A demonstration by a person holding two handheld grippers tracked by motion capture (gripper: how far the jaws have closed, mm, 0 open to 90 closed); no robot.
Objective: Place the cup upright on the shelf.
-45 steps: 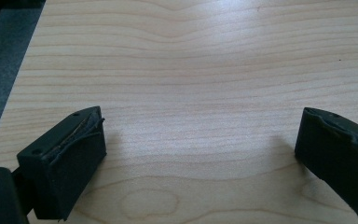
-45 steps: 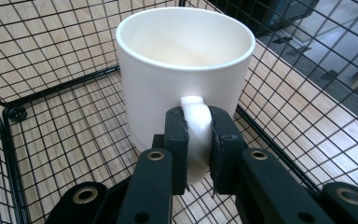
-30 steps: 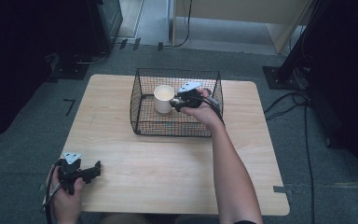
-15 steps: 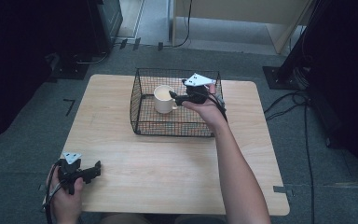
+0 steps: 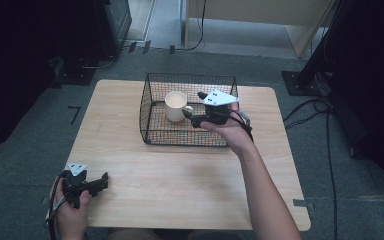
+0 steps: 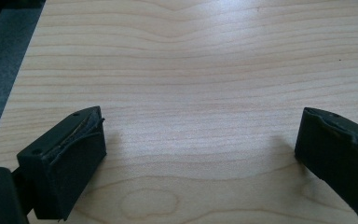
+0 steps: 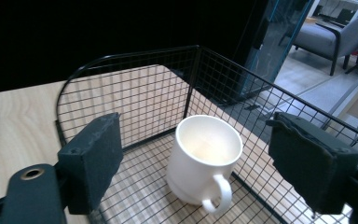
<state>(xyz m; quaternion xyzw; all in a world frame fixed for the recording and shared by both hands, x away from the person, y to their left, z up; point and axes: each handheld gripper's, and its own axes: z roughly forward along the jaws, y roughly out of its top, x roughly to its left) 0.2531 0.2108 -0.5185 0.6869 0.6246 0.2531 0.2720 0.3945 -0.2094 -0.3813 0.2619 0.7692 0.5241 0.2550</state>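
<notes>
The white ceramic mug (image 7: pixel 204 166) stands upright on the floor of the black wire-mesh basket (image 5: pixel 152 100), toward its left half, handle (image 7: pixel 217 196) turned to the person's right. The right claw (image 5: pixel 194 109) hangs just above and right of the mug, over the basket; its jaws have just been opening and now stand spread wide, with nothing between them and both pads clear of the mug. By the look of it, the step in hand is the release and retreat after setting the mug down. To do it well, the claw should lift straight up, jaws kept wide, so neither pad clips the handle or rim, and should clear the wire wall before swinging back. Down at the near left corner of the light wooden desk (image 5: pixel 180 175), the left claw (image 5: pixel 101 181) rests low, jaws spread over bare wood, holding nothing.
</notes>
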